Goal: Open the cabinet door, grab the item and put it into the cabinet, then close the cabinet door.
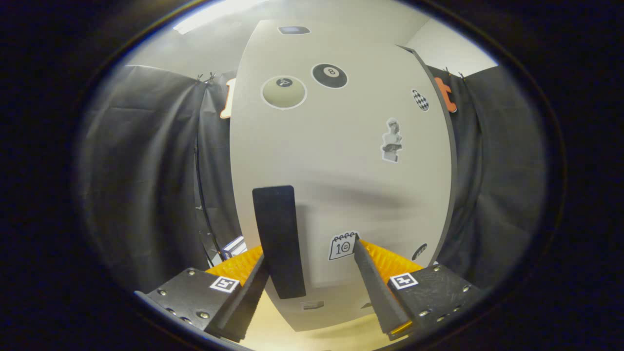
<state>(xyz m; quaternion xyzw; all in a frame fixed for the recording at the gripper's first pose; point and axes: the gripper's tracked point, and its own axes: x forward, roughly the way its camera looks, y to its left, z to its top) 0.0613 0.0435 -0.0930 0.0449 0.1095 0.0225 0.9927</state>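
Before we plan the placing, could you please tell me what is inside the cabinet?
That cannot be seen: the door is shut and covers the inside. Stickers and a black handle show on its front, and the open fingers sit either side of the handle without pressing it.

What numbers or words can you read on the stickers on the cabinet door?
"8": on the black billiard-ball sticker, high on the cabinet door.
"10": on the calendar sticker, low on the door, just ahead of the open gripper.
Cream ball sticker: its mark is too blurred to read.
Small label near the door's bottom edge: too small to read.
The black handle has no text.
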